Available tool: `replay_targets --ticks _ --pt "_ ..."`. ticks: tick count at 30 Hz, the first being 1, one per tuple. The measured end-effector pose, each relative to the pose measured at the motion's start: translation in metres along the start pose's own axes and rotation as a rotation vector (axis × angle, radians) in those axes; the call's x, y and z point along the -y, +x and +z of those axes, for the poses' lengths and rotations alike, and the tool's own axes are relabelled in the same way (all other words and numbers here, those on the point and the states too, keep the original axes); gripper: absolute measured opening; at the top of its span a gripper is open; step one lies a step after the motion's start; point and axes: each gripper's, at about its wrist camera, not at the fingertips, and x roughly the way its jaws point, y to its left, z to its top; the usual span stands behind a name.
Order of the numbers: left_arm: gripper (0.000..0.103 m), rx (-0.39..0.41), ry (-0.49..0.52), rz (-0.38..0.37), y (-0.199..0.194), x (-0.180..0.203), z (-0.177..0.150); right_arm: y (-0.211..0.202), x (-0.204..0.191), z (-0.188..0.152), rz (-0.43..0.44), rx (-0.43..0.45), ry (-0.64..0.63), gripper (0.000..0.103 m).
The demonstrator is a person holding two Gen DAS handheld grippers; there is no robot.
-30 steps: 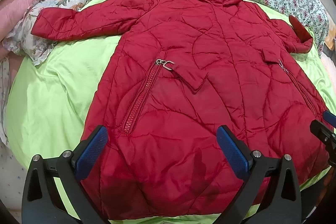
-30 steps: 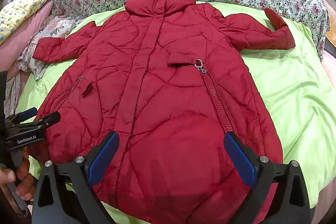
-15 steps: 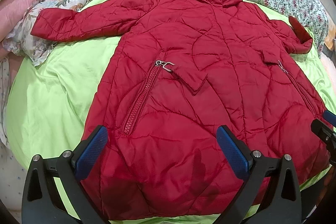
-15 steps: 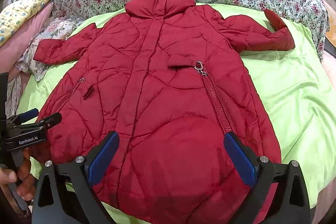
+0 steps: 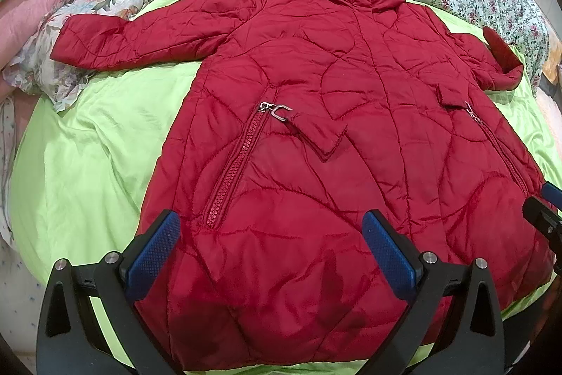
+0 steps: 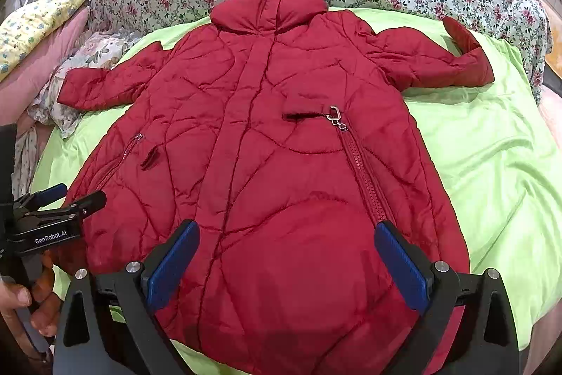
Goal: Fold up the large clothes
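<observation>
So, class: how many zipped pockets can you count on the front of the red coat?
2. One zip pocket runs slantwise on the red coat toward the right sleeve's side, the other zip pocket toward the left sleeve's side. Others may be hidden underneath.

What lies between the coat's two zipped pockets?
Only quilted red coat fabric, with its front placket running down the middle; the right wrist view shows it best.

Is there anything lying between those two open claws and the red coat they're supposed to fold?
Nothing visible. The left gripper and right gripper hang open directly over the red coat, near its hem, on the green sheet.
</observation>
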Motion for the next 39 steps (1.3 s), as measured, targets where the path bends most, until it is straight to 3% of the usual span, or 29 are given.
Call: replay_targets --ticks 11,18,25,29,34,39 --pt "0.103 -0.004 -0.001 -0.008 0.006 -0.001 0.001 0.002 0.000 0.002 -0.004 -0.008 -0.002 0.101" --pt "0.103 -0.085 -0.020 -0.044 0.011 0.000 0.003 0.005 0.002 0.004 0.002 -0.012 0.004 0.101" --pt "0.103 -0.071 -0.014 -0.044 0.016 0.000 0.006 0.007 0.009 0.009 0.000 -0.045 0.015 0.101" --pt "0.103 -0.056 -0.023 -0.061 0.019 -0.002 0.012 0.008 0.023 0.017 0.000 -0.022 0.037 0.101" --pt "0.103 -0.046 -0.027 -0.072 0.024 -0.005 0.026 0.012 0.051 0.033 0.003 -0.056 0.099 0.101" --pt "0.103 -0.047 -0.022 -0.035 0.032 -0.009 0.043 0.015 0.090 0.055 -0.017 -0.018 0.163 0.100"
